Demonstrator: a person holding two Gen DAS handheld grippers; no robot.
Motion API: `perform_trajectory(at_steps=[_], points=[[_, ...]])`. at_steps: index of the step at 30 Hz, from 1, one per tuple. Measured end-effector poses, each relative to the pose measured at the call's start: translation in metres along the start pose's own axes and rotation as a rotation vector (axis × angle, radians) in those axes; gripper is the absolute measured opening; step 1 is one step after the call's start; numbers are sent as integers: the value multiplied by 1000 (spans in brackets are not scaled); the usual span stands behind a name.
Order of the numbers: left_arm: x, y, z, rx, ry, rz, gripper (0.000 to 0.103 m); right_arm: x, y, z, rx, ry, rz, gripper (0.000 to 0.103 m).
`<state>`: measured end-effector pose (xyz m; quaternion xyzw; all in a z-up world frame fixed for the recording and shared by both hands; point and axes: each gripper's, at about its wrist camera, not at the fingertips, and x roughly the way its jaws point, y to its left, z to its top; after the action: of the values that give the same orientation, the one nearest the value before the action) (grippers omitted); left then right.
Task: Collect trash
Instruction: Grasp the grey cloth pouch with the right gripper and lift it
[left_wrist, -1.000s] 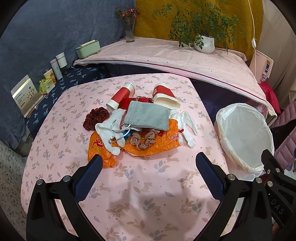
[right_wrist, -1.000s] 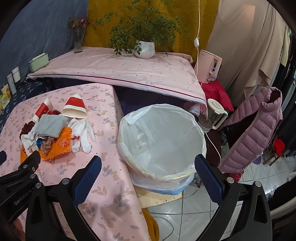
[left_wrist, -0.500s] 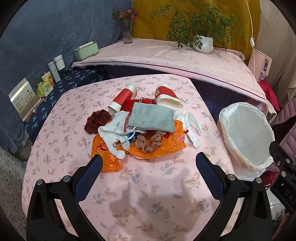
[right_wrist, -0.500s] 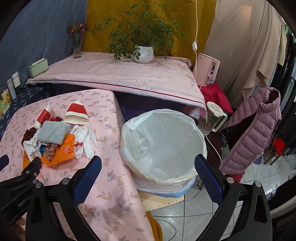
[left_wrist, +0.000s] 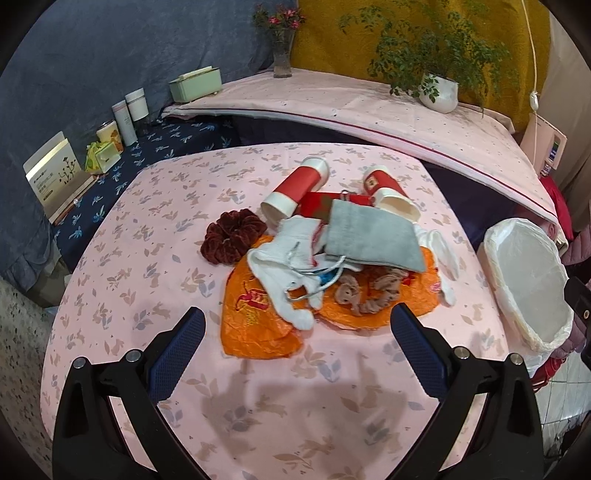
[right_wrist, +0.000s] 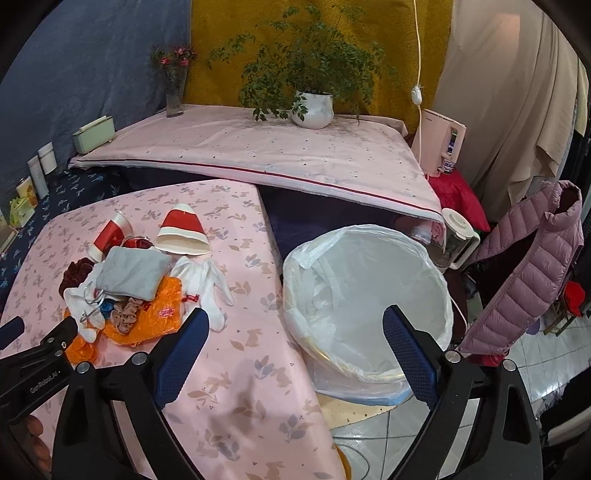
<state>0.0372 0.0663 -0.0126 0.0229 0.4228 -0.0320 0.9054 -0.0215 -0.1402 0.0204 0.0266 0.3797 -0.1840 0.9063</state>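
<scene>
left hand-held gripper (left_wrist: 297, 354) wide open, empty

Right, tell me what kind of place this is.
Probably a lived-in room at home, not a lab: a potted plant on a cloth-covered surface, a puffer jacket hanging by the floor, and a bag-lined trash bin beside the floral-cloth table.

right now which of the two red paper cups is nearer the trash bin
The squashed red cup, mouth flared wide, on the pile's bin side, is nearer the lined trash bin. The other red cup keeps its round shape and lies beside the maroon scrunchie.
</scene>
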Motion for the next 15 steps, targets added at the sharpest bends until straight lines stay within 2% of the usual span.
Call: perform_trajectory(at_steps=[7, 13, 15], points=[[16, 22, 4, -21, 27, 5, 96, 18, 36, 10, -28, 21, 93, 80], [26, 37, 13, -57, 30, 12, 96, 44, 77, 22, -46, 64, 188, 66], [29, 44, 17, -65, 27, 16, 96, 56, 90, 25, -52, 84, 214, 59]])
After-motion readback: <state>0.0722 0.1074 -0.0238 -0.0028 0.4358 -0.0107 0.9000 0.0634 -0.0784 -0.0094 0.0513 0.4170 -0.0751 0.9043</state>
